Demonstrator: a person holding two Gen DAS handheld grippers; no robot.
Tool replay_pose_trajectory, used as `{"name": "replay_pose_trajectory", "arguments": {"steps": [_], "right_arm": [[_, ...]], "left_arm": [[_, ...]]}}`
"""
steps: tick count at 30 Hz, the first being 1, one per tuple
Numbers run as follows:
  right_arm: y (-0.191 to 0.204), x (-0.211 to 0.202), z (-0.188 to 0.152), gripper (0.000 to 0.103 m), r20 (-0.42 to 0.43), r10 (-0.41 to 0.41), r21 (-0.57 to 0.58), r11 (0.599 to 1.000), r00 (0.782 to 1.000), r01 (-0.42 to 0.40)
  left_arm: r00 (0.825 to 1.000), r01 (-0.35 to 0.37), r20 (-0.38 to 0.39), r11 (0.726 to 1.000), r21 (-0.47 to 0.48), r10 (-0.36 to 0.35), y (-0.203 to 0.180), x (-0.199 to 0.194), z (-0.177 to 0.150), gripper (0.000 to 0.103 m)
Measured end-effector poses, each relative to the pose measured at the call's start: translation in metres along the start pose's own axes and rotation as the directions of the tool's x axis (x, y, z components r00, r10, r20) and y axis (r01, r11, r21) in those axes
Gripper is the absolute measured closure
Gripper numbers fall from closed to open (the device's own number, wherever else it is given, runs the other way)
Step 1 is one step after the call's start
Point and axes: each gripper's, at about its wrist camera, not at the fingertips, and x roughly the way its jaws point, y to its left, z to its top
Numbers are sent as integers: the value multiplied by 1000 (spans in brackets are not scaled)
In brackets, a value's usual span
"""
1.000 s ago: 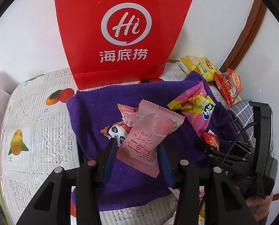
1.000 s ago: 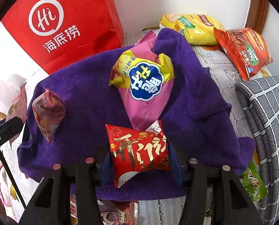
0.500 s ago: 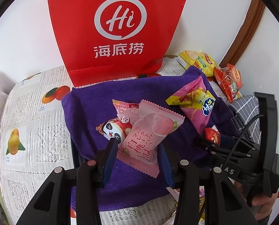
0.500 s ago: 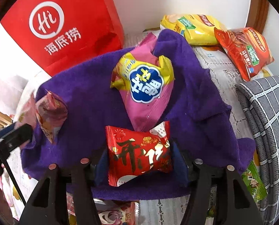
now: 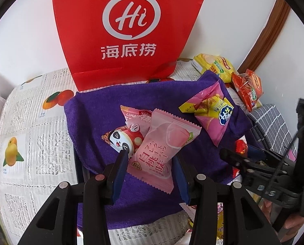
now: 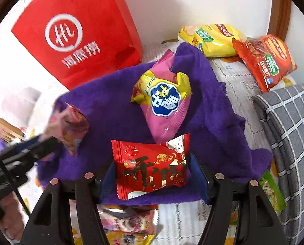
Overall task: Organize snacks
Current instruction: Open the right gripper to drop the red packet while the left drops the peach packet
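While my left gripper [image 5: 149,163] has its blue pads pinched on the pale pink peach packet [image 5: 162,147], the right gripper [image 6: 154,175] has just been letting go — its jaws have been opening, and the red packet with gold lettering [image 6: 152,167] sits between them on the purple towel [image 6: 213,122] with a sliver of towel showing on each side, so the pads aren't pressing it. The peach packet is tilted, its top end leaning over a panda-face packet [image 5: 123,143] and another pink wrapper [image 5: 135,116] lying on the towel.

Further back on the towel there's a pink and yellow bag with a blue cloud logo [image 6: 164,102], its lower tip touching the top edge of the red packet. Behind the towel a big red paper bag with a white "Hi" logo [image 5: 129,30] stands against the wall. Off to the right, on the fruit-print tablecloth [image 5: 29,122], a yellow chip bag [image 6: 211,38] and a red-orange chip bag [image 6: 264,59] lie side by side in the corner, near a grey checked cushion [image 6: 291,126].

In the right wrist view the left gripper and its packet are smeared with blur at the left edge — I think that's the peach one, but honestly can't read it from there. A few more wrappers [image 6: 127,224] peek out below the towel's near edge.
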Motion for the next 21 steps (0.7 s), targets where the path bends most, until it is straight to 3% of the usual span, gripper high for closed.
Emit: {"name": "replay_pose_trajectory", "arguments": {"steps": [2,3,9,14,17,21], "right_arm": [[2,-4,1,21,11,38,12,999,999,-38],[4,-6,1,19,22,42,1,999,999,-42],[14,-10,0,19,28,-2,-54,999,1000,4],[13,-43,-12,19,101,-25,-81,996,995,34],[9,-61,-22,19,118,-40,-92,994,992,51],[-7,-82,-39,19,122,-59,-78,995,991,69]], "left_arm": [[1000,-4,-8,1000,0,4,-1,3,-1,60],[1000,-3,-12,1000,1,3,-2,4,-1,60],[1000,-3,-18,1000,6,3,-4,7,-3,60],[999,5,-35,1000,-2,-5,-3,12,-2,59],[999,28,-43,1000,-10,-28,-4,12,-1,38],[1000,1,-17,1000,1,-1,-9,4,-1,38]]}}
